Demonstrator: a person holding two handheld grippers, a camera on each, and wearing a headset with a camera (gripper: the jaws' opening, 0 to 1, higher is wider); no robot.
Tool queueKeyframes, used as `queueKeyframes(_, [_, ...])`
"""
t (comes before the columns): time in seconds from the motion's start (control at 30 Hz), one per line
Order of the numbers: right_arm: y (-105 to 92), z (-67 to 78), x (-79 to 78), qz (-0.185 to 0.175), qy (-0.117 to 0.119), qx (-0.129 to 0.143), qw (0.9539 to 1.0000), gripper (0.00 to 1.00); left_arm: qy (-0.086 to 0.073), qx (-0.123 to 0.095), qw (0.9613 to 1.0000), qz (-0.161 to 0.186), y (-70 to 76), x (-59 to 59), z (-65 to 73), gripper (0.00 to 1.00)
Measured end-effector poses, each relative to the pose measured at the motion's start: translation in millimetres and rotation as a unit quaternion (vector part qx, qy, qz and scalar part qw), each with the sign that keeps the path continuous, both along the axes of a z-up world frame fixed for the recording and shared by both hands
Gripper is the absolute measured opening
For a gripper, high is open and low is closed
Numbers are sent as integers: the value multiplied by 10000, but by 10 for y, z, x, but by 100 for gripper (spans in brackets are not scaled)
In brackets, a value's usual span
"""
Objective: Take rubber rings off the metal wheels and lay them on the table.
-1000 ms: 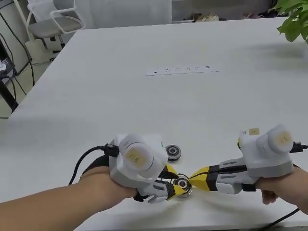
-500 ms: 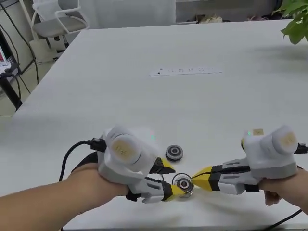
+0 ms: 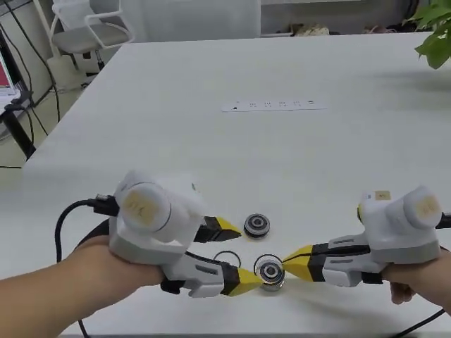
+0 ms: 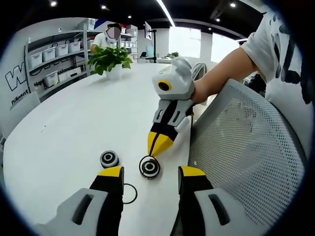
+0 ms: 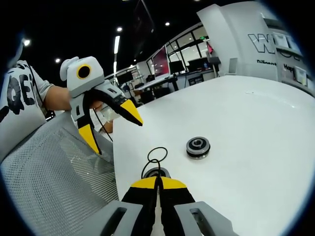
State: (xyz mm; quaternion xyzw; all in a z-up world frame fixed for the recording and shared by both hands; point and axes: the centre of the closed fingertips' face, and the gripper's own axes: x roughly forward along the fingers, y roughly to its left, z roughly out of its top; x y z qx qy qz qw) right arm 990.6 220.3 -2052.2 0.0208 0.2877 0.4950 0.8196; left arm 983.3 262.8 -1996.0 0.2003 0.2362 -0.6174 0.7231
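Note:
Two metal wheels lie near the table's front edge. The near wheel (image 3: 269,272) (image 4: 149,167) has the tip of my right gripper (image 3: 290,259) (image 5: 158,181) against it; that gripper's jaws are shut and partly hide the wheel (image 5: 157,172). The far wheel (image 3: 256,225) (image 5: 198,146) (image 4: 109,159) lies free. A thin black rubber ring (image 3: 227,259) (image 5: 157,153) (image 4: 129,192) lies flat on the table between the spread jaws of my left gripper (image 3: 242,255) (image 4: 151,171), which is open and holds nothing.
A white power strip (image 3: 275,105) lies mid-table. A green plant (image 3: 433,32) stands at the far right and an office chair (image 3: 84,28) beyond the far left corner. A grey mesh chair back (image 4: 246,147) is close behind the table's front edge.
My left gripper has opened and drawn back to the left from the near wheel. A rubber ring now lies on the table beside that wheel. The right gripper has stayed put.

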Motion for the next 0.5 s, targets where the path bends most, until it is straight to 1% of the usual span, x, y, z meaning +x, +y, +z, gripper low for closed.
queueKeyframes(0.17, [-2,40,6,-18,-10,41,10000,0,13,-152,9998,148,73,14,105,49])
queueKeyframes(0.33, [-4,93,18,-21,-37,60,10000,0,-43,-254,9993,268,173,30,193,53])
queueKeyframes(0.5, [23,162,20,39,-73,90,9999,0,-98,-339,9984,435,290,71,261,57])
